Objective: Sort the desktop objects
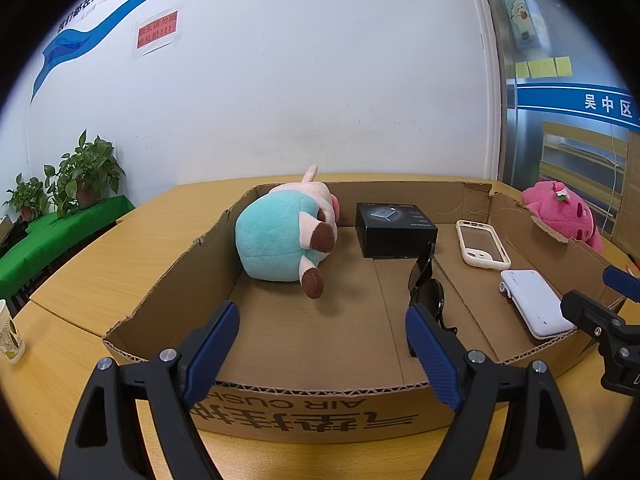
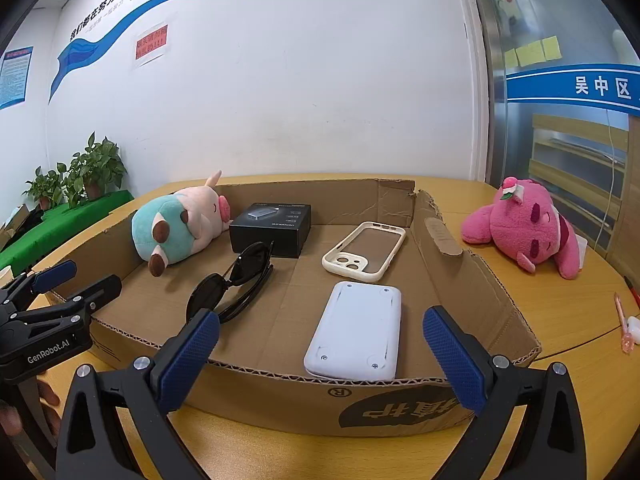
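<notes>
A shallow cardboard box [image 1: 168, 280] [image 2: 480, 280] sits on the wooden table. In it lie a teal and pink plush [image 1: 280, 236] [image 2: 176, 228], a black box [image 1: 394, 230] [image 2: 272, 226], black sunglasses [image 1: 428, 284] [image 2: 236, 284], a cream phone case [image 1: 482, 244] [image 2: 364, 250] and a white device [image 1: 536, 304] [image 2: 356, 332]. A pink plush [image 1: 564, 216] [image 2: 528, 228] lies on the table right of the box. My left gripper [image 1: 322, 340] is open and empty over the box's near wall. My right gripper [image 2: 320, 346] is open and empty over the white device's near end.
A pink pen [image 2: 623, 326] and a white object [image 2: 634, 326] lie on the table at the right. A paper cup [image 1: 10, 338] stands at the left. Potted plants [image 1: 80, 180] stand on a green-covered bench at the far left. A white wall is behind.
</notes>
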Demonstrator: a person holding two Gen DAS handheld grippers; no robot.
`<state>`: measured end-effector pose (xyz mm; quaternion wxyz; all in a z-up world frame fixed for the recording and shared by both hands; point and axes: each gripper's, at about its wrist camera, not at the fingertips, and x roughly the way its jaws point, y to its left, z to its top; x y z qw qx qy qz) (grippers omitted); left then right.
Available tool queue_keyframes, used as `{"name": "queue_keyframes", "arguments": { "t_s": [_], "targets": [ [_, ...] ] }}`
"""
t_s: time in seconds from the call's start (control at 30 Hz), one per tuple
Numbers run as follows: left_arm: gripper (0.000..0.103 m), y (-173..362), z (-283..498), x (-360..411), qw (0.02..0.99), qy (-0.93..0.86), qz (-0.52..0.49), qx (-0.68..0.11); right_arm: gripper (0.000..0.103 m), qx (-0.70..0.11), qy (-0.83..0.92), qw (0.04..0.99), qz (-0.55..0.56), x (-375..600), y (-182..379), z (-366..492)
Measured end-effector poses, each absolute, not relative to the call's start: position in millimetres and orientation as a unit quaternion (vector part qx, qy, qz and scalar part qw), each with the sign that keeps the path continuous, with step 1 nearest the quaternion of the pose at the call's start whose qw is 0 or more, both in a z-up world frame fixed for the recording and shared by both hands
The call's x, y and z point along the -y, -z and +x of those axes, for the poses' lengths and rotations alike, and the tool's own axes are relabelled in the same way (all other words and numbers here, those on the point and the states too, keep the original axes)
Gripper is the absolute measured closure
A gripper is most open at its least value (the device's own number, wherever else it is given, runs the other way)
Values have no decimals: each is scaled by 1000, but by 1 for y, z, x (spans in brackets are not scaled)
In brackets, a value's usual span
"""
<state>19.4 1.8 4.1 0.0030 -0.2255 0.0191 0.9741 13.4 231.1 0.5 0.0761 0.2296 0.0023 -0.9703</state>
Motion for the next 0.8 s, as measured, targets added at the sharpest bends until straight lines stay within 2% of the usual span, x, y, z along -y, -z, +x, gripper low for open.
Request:
{"name": "queue_keyframes", "arguments": {
  "t_s": [0.8],
  "targets": [
    [18,-4,17,-2,2,-974,-225,-19,0,-2,970,76,229,-231,0,14]
  ]
}}
